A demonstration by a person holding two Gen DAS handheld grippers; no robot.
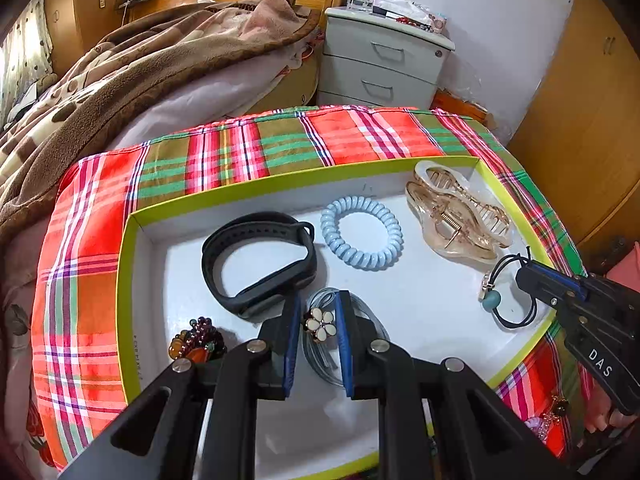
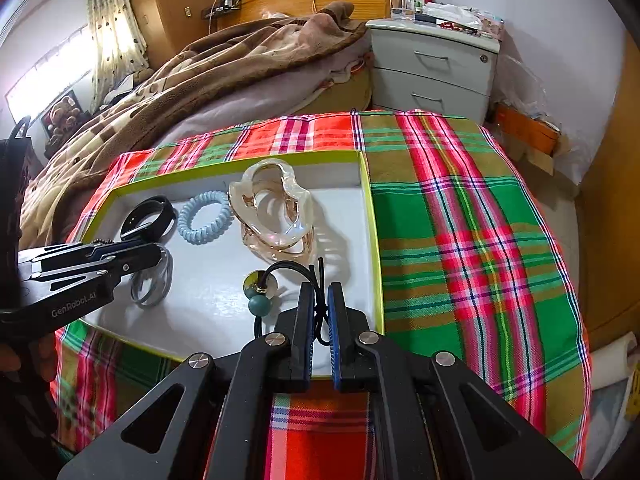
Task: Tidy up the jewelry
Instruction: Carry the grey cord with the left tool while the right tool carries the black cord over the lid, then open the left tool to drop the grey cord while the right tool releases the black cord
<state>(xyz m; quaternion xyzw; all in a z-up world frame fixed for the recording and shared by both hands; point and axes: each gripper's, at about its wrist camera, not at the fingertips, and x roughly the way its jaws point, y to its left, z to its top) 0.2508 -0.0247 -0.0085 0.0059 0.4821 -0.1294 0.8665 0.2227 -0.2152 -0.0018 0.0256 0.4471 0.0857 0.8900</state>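
Both pieces carried low over the tray [image 1: 132,264] for setting down among sorted items. Left gripper [image 1: 318,328] narrowed on flower clip [image 1: 320,325], seemingly pinched, just above grey bands [image 2: 150,284] near the tray's front. Right gripper [image 2: 319,320] fully closed on black hair tie [image 2: 316,312], beads [image 2: 257,298] resting by the tray's right wall.

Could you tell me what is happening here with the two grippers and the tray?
A person is sorting accessories into a white tray. The left gripper is closed on a flower hair tie; the right gripper pinches a black beaded hair tie. A black band, blue coil tie and claw clip already lie inside.
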